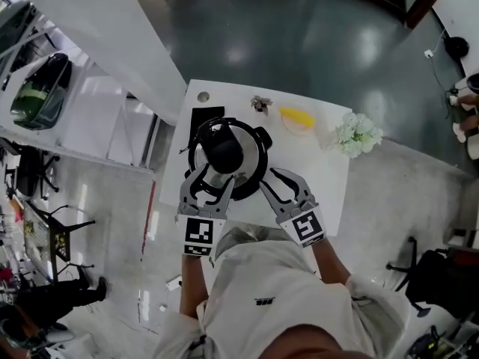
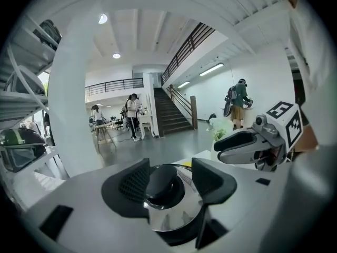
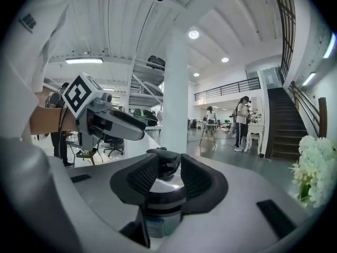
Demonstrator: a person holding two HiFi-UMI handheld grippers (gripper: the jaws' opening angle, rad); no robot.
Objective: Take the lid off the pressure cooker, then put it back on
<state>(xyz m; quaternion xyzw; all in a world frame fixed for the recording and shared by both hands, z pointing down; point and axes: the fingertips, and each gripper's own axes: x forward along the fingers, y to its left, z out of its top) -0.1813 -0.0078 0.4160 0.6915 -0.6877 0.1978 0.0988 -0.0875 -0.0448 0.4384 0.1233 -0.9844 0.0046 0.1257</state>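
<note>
In the head view, the pressure cooker (image 1: 227, 163) stands on the white worktop (image 1: 329, 178) with its lid (image 1: 245, 169) on and a black knob (image 1: 223, 146) on top. The left gripper (image 1: 209, 184) and right gripper (image 1: 278, 185) are at the cooker's near side, and white flowers (image 1: 357, 133) lie well to its right. In the left gripper view, the fingers (image 2: 134, 183) are spread, with the knob (image 2: 164, 186) between them and a gap beside the right finger. In the right gripper view, the fingers (image 3: 145, 177) stand apart and pinch nothing, and the cooker (image 3: 164, 207) shows through the gap just beyond them.
</note>
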